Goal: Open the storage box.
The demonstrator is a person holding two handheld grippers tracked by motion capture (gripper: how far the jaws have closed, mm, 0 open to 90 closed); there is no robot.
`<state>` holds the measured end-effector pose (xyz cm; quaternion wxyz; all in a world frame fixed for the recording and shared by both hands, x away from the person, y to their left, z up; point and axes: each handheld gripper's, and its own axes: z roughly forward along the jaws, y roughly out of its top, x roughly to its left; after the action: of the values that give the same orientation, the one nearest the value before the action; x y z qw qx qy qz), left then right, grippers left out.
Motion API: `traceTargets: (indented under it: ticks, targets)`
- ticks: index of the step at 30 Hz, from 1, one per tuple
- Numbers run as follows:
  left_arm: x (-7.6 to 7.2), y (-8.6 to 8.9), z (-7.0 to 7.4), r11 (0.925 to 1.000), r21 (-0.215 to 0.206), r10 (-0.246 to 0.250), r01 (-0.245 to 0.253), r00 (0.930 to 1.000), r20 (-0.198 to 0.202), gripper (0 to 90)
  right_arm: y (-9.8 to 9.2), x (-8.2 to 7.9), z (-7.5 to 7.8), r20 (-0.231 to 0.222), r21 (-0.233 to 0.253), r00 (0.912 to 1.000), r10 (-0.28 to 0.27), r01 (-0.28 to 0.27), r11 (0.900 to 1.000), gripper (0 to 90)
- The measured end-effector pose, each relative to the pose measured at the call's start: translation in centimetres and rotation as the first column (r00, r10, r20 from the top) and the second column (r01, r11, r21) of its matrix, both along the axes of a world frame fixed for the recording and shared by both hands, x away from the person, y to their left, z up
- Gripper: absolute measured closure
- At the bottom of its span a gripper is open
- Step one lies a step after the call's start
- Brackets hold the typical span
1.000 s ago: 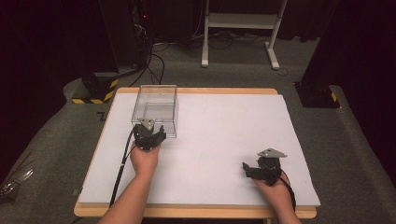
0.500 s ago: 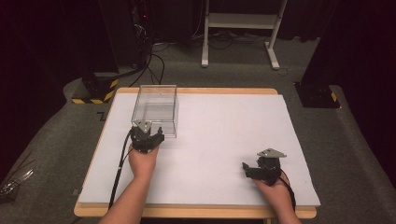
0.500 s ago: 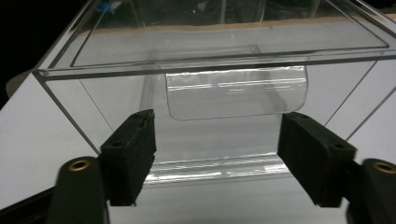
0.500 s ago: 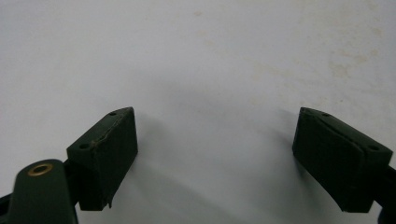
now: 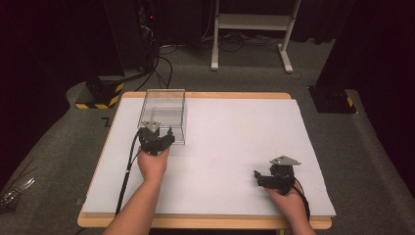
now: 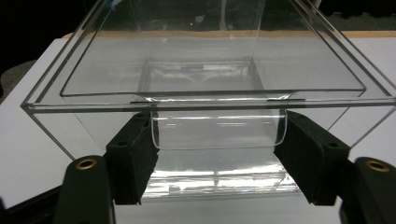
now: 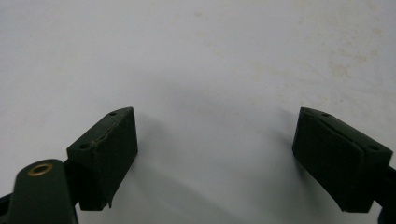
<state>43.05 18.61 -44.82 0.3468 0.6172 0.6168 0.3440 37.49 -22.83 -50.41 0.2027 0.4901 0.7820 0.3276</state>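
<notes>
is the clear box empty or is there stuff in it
Empty: through the clear box only its own walls and the white table show.

The left gripper is held forward at the far left, its jaws spread wide, forearm stretched out behind it. The right gripper sits low at the near right, jaws wide apart, pointing left.

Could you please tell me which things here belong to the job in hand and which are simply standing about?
In hand:
- clear square plastic box, front tab between the left claw jaws
- open right claw

Standing about:
- white metal stand
- black and yellow striped block
</notes>
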Motion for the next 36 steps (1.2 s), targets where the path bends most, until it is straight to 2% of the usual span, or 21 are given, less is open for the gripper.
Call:
traceTargets:
  ticks: [12,36]
  targets:
    - [-0.7,-0.1,0.1,0.9999,0.013,-0.006,0.006,1.0,-0.005,32.0,0.0,0.0,0.0,0.0,0.0,1.0,0.0,0.0,1.0,14.0]
    - [-4.7,-0.1,0.0,0.9992,0.027,-0.031,0.031,0.9995,0.001,32.0,0.0,0.0,0.0,0.0,0.002,1.0,0.0,0.0,1.0,14.0]
